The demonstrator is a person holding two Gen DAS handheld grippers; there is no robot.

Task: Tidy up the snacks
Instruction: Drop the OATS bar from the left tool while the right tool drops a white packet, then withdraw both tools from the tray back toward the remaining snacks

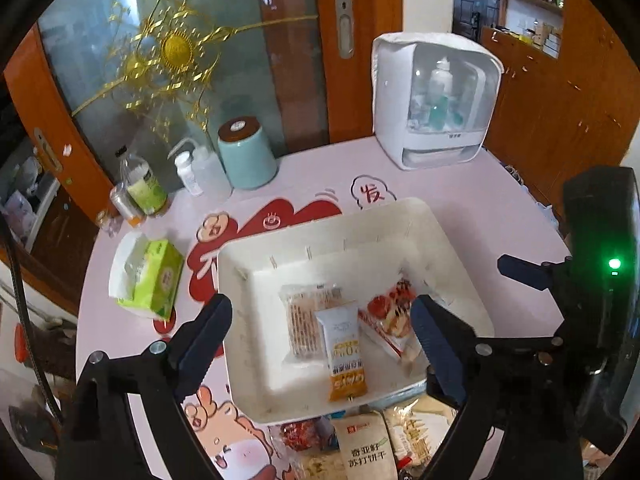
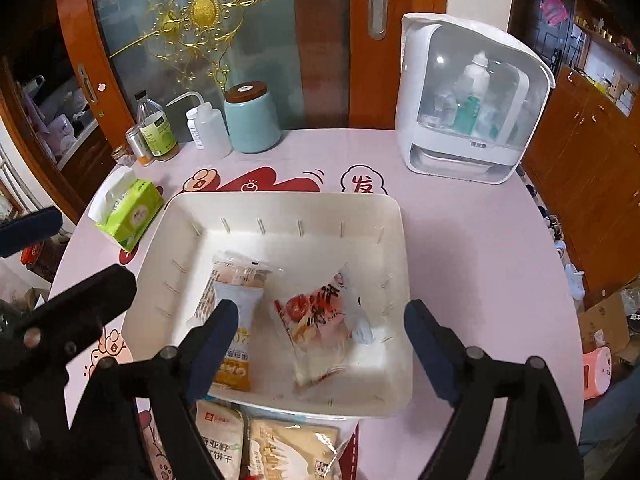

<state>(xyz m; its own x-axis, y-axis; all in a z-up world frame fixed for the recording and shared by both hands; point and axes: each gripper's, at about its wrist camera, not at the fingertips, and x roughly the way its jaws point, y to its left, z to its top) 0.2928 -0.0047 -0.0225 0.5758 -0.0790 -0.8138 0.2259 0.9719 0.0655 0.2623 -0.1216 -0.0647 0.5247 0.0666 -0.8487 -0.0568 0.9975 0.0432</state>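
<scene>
A white tray (image 1: 448, 236) (image 2: 280, 204) sits on the pink table. It holds a clear cracker pack (image 1: 304, 320) (image 2: 236, 274), a white and orange bar wrapper (image 1: 344, 352) (image 2: 236, 344) lying over it, and a red and clear packet (image 1: 390, 322) (image 2: 324, 328). More snack packs (image 1: 366, 446) (image 2: 276, 444) lie in front of the tray's near rim. My left gripper (image 1: 322, 320) is open and empty above the tray's near half. My right gripper (image 2: 316, 326) is open and empty above the red packet. Each gripper shows at the edge of the other's view.
A green tissue pack (image 1: 154, 278) (image 2: 130, 216) lies left of the tray. Bottles (image 1: 146, 188) (image 2: 158, 130) and a teal canister (image 1: 246, 152) (image 2: 252, 118) stand at the back left. A white cabinet with bottles (image 1: 434, 100) (image 2: 468, 100) stands at the back right.
</scene>
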